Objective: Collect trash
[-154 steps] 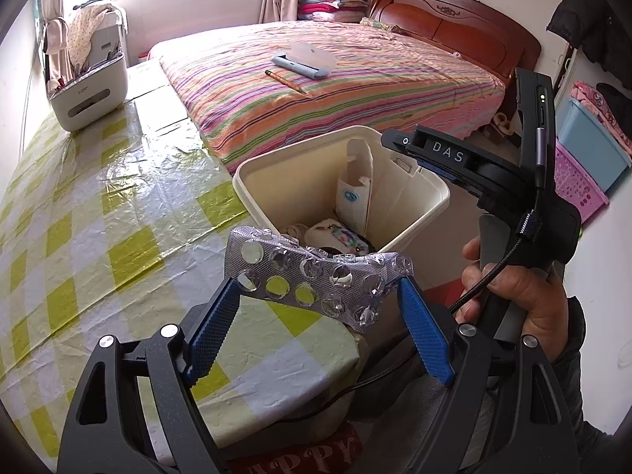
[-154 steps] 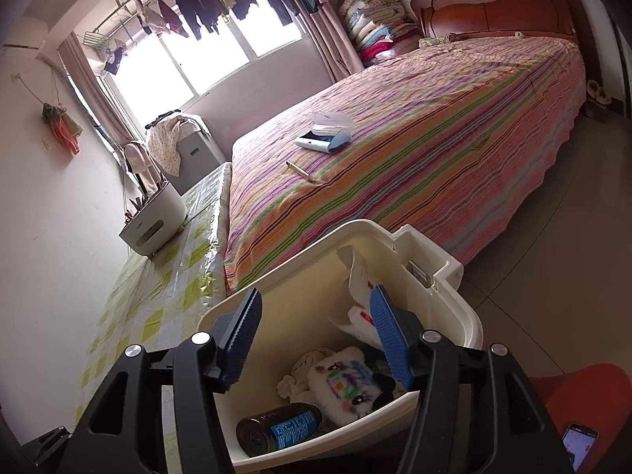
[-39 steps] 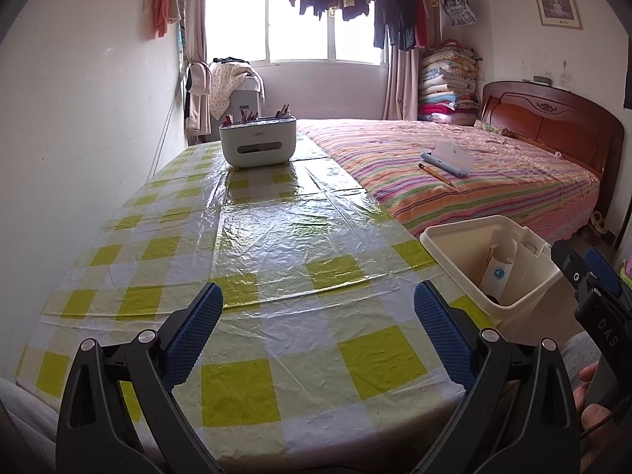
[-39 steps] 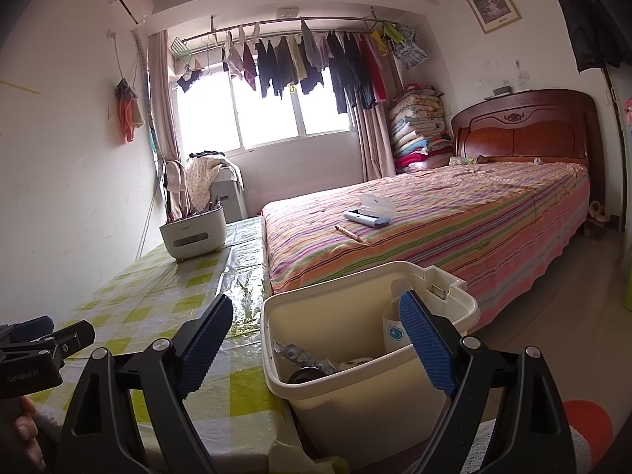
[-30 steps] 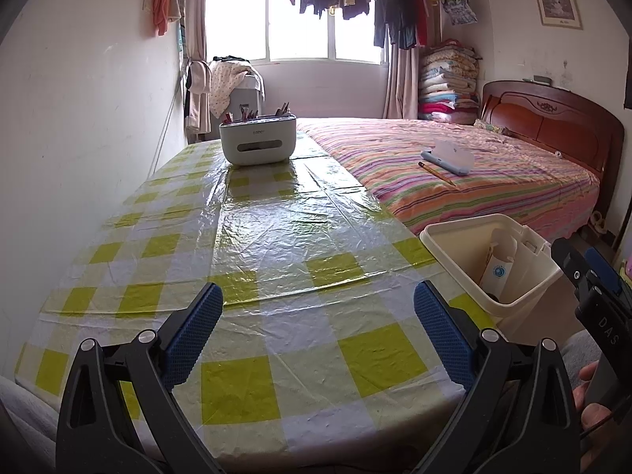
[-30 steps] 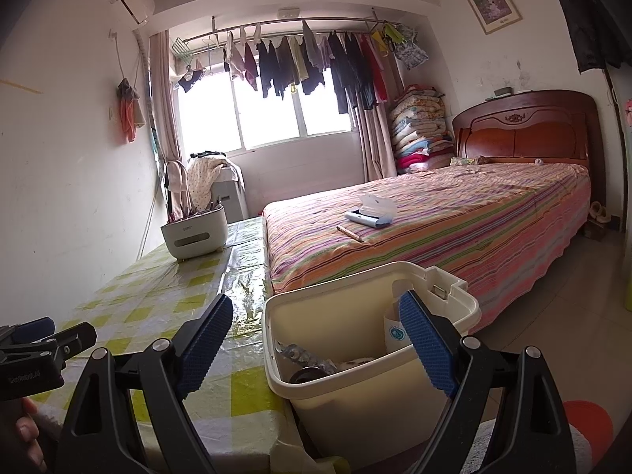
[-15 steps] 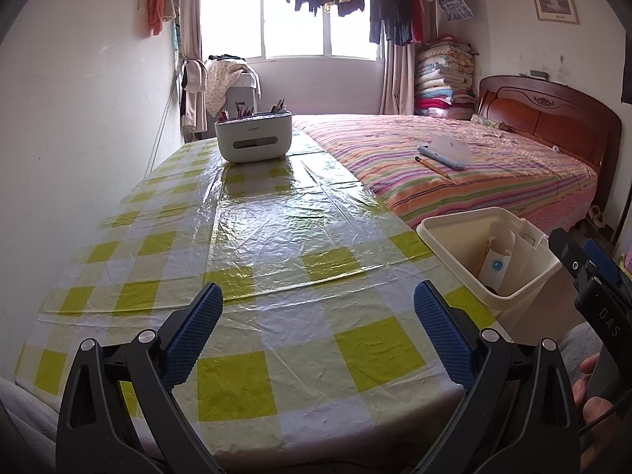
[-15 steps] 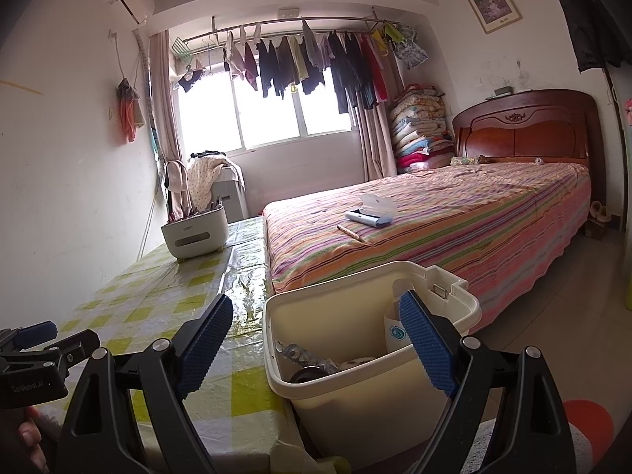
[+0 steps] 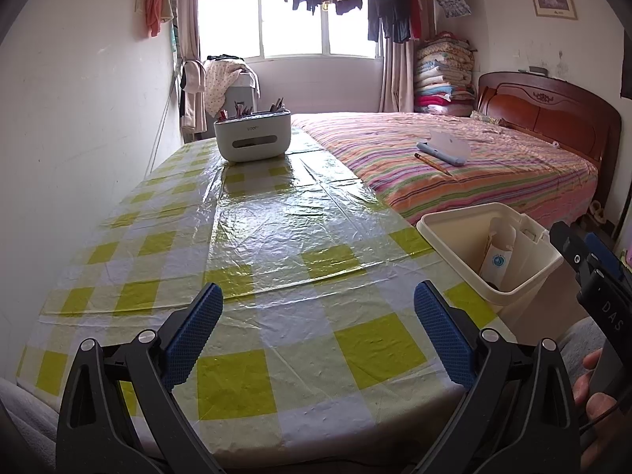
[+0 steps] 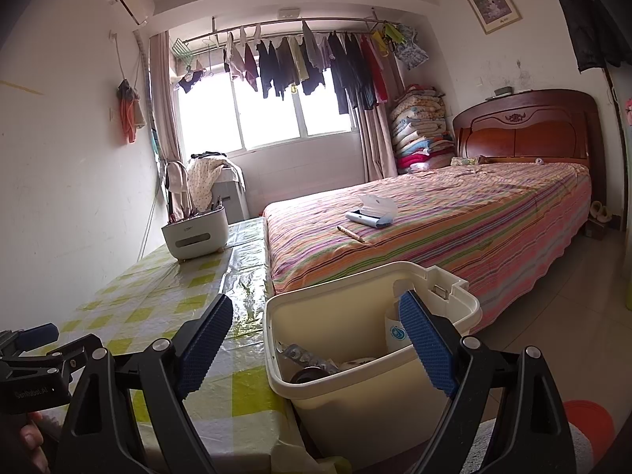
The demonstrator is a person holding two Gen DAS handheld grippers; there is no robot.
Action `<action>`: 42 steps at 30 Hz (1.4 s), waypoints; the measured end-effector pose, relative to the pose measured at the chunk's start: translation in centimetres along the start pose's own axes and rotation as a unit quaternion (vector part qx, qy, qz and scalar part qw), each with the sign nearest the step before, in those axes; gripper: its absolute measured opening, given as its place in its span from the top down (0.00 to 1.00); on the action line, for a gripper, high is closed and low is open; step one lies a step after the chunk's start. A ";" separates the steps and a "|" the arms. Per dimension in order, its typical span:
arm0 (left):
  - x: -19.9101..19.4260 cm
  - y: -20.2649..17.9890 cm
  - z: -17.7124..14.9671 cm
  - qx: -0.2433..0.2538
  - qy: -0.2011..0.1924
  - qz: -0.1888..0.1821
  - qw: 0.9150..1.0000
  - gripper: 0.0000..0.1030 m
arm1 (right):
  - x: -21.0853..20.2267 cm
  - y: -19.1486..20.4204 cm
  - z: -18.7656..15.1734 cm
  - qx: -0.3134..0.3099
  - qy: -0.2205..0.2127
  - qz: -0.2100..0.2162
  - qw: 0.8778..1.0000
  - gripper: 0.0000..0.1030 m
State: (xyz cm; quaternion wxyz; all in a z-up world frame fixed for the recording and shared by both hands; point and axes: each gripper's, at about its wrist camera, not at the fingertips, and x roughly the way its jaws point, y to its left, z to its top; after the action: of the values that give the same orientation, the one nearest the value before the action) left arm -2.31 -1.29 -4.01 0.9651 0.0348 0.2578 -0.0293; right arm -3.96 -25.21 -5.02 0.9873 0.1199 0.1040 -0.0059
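A cream trash bin [image 10: 367, 391] stands on the floor between the table and the bed. Inside it lie a silver blister pack [image 10: 306, 356], a white paper bag [image 10: 395, 330] and a dark can. My right gripper [image 10: 316, 337] hangs open just in front of the bin, nothing between its blue pads. In the left wrist view the bin [image 9: 525, 276] is off to the right, with the paper bag [image 9: 498, 254] upright in it. My left gripper [image 9: 316, 331] stands open and empty over the near end of the table [image 9: 276, 233], which has a yellow-checked cloth under clear plastic.
A white organiser box [image 9: 252, 138] with pens sits at the table's far end. The striped bed [image 10: 454, 229] carries a pencil [image 10: 349, 233] and a pale blue case [image 10: 371, 211]. A hand [image 9: 596, 407] grips the other gripper's handle at right. An orange stool [image 10: 588, 414] sits low at right.
Over the last second the view barely shifts and both grippers stay open. About five seconds ago the left gripper held the blister pack over the bin; that pack lies in the bin now.
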 end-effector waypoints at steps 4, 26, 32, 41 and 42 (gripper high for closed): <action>0.0 -0.1 -0.1 0.002 0.000 0.001 1.000 0.07 | 0.0 0.0 0.0 0.000 0.000 0.000 1.000 0.19; 0.1 -0.2 0.0 0.013 -0.002 0.013 1.000 0.07 | 0.4 0.2 -0.2 -0.002 0.004 0.002 1.000 0.19; 0.1 -0.2 0.1 0.014 -0.004 0.021 1.000 0.07 | 0.5 0.2 -0.3 -0.004 0.005 0.003 1.000 0.19; 0.5 0.0 0.1 0.009 0.009 0.012 1.000 0.07 | 0.6 0.2 -0.3 -0.004 0.004 0.003 1.000 0.19; 0.4 0.0 0.1 0.010 0.008 0.012 1.000 0.07 | 0.5 0.2 -0.3 -0.004 0.005 0.003 1.000 0.19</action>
State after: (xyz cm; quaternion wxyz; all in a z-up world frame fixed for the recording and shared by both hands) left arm -1.87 -1.34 -4.15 0.9628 0.0481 0.2653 -0.0201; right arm -3.48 -24.90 -5.37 0.9874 0.1158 0.1082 -0.0020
